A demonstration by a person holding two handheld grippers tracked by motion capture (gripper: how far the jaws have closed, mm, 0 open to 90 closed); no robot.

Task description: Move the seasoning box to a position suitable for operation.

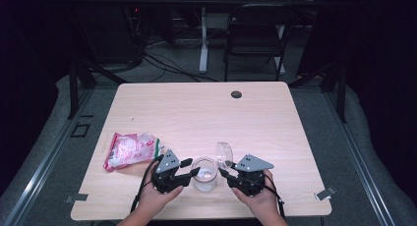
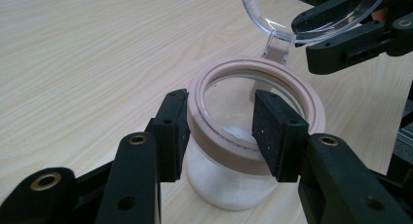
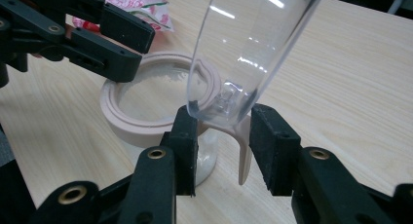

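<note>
Two grippers work on one small glass jar [image 1: 204, 174] near the front edge of the wooden table [image 1: 196, 108], and the opening step looks largely done. The jar's clear hinged lid [image 1: 224, 152] stands swung up and back from the pinkish collar [image 2: 253, 100] around the mouth, so the mouth is uncovered.

In the left gripper view, the left gripper [image 2: 221, 136] has its jaws about half spread, one pad outside the collar and the other inside the mouth, pinching the near wall of the rim to steady the jar. In the right gripper view, the right gripper [image 3: 221, 136] has its jaws a little wider, one on either side of the lid's hinge end; the left pad seems to touch the clear plastic, but I cannot tell whether the pair really clamps it.

White material, maybe powder or crystals, lies in the bottom of the jar. A pink and white snack packet [image 1: 130, 150] rests well apart to the left, untouched.

Judging from this, what is left is either to let the lid go fully back and use the contents, or to bring it down again.
</note>
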